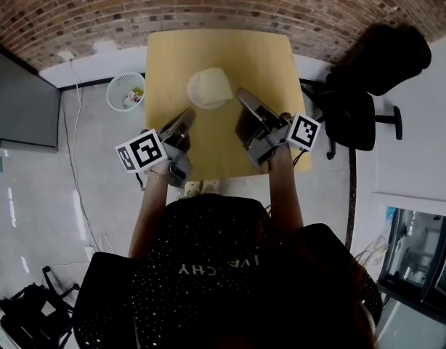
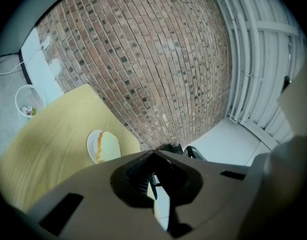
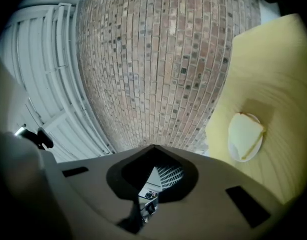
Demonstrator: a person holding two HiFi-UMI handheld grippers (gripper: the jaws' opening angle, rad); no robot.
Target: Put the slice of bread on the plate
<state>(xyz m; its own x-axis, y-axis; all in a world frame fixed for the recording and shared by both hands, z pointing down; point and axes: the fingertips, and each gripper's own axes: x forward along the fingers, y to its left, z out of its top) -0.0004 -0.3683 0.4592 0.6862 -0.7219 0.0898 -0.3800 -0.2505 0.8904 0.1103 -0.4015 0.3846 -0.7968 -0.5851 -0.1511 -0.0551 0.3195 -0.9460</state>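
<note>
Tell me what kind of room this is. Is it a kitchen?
Probably not a kitchen; more likely an office or workroom. There is a bare brick wall, a black office chair, and a white wastebasket beside a plain wooden table.

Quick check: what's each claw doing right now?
Left claw: closed, holding nothing.
Right claw: closed, holding nothing.

The pale yellow wooden table (image 1: 266,57) has a smooth, matt top with faint grain. The round white plate (image 2: 90,146) looks smooth, and the pale slice of bread (image 1: 211,87) looks matt and soft. At twelve o'clock, the red-brown brick wall (image 1: 208,2) is rough. The left gripper (image 1: 188,113) and right gripper (image 1: 241,93) are matt grey plastic.
</note>
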